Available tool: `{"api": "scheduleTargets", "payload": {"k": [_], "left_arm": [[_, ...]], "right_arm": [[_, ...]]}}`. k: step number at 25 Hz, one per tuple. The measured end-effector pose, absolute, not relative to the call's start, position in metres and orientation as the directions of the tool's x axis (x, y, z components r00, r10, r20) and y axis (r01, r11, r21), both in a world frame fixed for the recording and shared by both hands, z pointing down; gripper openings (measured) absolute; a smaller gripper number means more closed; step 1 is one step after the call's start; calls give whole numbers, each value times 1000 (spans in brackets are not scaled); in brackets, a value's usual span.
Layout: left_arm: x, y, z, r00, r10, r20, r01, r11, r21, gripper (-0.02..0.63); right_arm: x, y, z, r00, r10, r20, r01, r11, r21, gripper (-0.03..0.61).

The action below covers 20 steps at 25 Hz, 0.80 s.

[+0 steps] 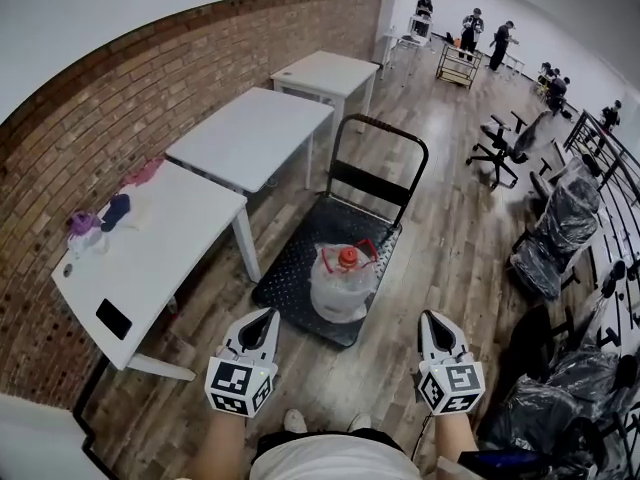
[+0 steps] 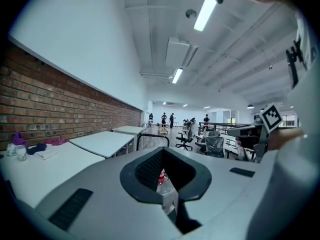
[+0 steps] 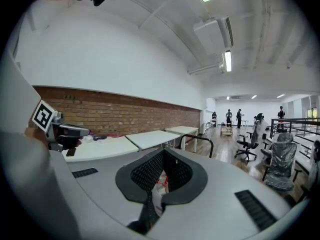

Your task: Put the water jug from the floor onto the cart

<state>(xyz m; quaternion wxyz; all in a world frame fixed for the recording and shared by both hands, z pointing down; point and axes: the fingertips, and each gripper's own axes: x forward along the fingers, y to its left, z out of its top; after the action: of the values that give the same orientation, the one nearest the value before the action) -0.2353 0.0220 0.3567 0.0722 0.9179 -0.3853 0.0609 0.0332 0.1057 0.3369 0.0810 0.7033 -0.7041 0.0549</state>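
On table (image 1: 180,238) far L: small bottles (image 1: 82,230), contents unclear. L gripper (image 1: 268,314): jaws closed, nothing btwn. Jug (image 1: 343,286): clear, red cap, upright on cart (image 1: 290,268) deck, ahead of both grippers, untouched. R gripper (image 1: 432,316): jaws closed, nothing btwn.

The water jug (image 1: 343,280) stands at the near edge of the cart (image 1: 290,268); surfaces (image 1: 250,133) line the wall (image 1: 150,88) at left, office chairs (image 1: 508,146) at right.

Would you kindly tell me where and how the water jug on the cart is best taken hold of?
Probably by the red handle at its top, coming down from above. The water jug stands upright on the cart, and its clear body looks too wide and rounded for jaws, while the handle is thin.
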Motion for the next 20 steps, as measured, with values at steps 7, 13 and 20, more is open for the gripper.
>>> {"api": "scheduleTargets", "payload": {"k": [7, 13, 20], "left_arm": [[-206, 36, 343, 705, -693, 152, -707, -703, 71, -1], [-178, 48, 345, 717, -678, 163, -694, -717, 71, 0], [-161, 54, 348, 737, -655, 166, -672, -737, 75, 0]], "right_arm": [[59, 114, 330, -15, -986, 163, -1000, 16, 6, 3], [79, 124, 327, -21, -989, 148, -1000, 21, -5, 2], [90, 134, 334, -16, -985, 170, -1000, 16, -1, 2]]}}
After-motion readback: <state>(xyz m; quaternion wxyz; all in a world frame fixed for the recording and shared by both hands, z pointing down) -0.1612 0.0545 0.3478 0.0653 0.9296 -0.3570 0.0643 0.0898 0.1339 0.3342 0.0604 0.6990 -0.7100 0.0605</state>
